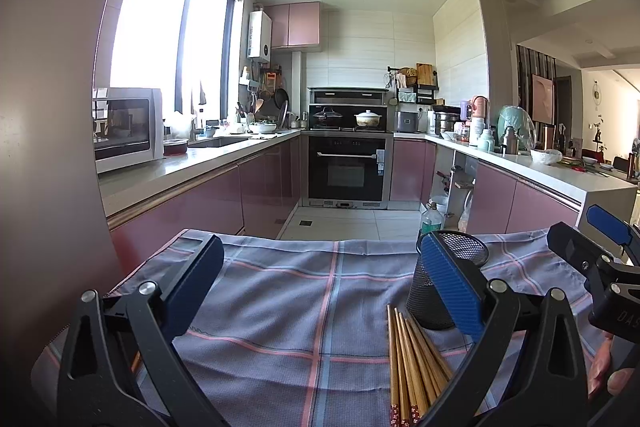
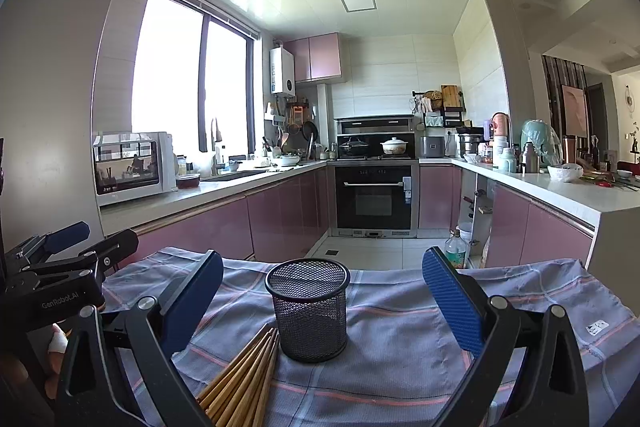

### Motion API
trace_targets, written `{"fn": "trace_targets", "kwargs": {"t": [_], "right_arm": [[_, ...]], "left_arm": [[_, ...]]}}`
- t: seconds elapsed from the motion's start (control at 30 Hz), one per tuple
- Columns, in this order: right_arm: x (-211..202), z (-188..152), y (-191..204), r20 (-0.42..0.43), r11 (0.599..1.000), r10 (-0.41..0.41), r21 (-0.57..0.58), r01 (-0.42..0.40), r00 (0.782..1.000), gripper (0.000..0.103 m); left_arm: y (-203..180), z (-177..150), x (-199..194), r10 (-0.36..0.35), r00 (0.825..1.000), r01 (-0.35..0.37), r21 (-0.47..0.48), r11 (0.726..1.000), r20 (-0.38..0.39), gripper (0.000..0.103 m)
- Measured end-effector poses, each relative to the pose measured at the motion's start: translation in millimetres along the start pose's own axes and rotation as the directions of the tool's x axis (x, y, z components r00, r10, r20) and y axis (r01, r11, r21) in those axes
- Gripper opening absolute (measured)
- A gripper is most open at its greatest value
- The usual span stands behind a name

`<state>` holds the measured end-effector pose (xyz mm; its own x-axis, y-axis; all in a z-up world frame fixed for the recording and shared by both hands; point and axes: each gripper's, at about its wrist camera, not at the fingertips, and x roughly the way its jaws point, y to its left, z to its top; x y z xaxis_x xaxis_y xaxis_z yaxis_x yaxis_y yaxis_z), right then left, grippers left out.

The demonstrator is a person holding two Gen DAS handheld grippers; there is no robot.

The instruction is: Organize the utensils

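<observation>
since the mesh cup (image 2: pixel 307 309) ahead of the right gripper (image 2: pixel 320 307) looks empty and the chopsticks (image 2: pixel 244 379) lie beside it, nothing seems sorted; both it and the left gripper (image 1: pixel 320 291) gape apart, holding nothing.

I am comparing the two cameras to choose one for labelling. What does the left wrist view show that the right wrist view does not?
Only the left wrist view shows the patterned red ends of the chopsticks and the right gripper from the side. Only the right wrist view shows the empty inside of the mesh holder unobstructed, the left gripper from the side, and a white tag on the cloth. Both show the checked cloth, chopsticks lying beside the upright holder, and open fingers.
</observation>
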<state>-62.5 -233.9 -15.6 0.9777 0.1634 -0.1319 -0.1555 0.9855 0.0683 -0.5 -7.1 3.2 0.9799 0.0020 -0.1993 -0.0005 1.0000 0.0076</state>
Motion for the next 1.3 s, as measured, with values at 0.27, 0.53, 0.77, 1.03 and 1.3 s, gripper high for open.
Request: {"fn": "trace_targets", "kwargs": {"t": [0.27, 0.53, 0.77, 1.03, 1.3], "right_arm": [[0.4, -1.1, -0.6, 0.003, 1.000, -0.001, -0.001, 0.001, 1.000, 0.096], [0.4, -0.8, -1.1, 0.003, 1.000, 0.000, -0.001, 0.000, 1.000, 0.096], [0.0, -0.5, -1.4, 0.001, 1.000, 0.001, 0.001, -0.001, 1.000, 0.096], [-0.2, -0.2, -1.5, 0.005, 1.000, -0.001, 0.000, 0.001, 1.000, 0.096], [0.9, -0.3, -2.0, 0.003, 1.000, 0.004, 0.001, -0.004, 1.000, 0.096]], "left_arm": [[0.7, 0.3, 0.0, 0.000, 1.000, 0.000, -0.001, 1.000, 0.000, 0.097], [1.0, 0.0, -0.9, -0.002, 1.000, 0.002, -0.002, 1.000, 0.000, 0.097], [1.8, -0.5, -0.9, -0.003, 1.000, 0.003, -0.004, 1.000, 0.000, 0.097], [0.4, 0.5, -2.0, -0.004, 1.000, 0.004, -0.005, 1.000, 0.000, 0.097], [1.0, 0.1, -1.8, -0.003, 1.000, 0.003, -0.005, 1.000, 0.001, 0.097]]}}
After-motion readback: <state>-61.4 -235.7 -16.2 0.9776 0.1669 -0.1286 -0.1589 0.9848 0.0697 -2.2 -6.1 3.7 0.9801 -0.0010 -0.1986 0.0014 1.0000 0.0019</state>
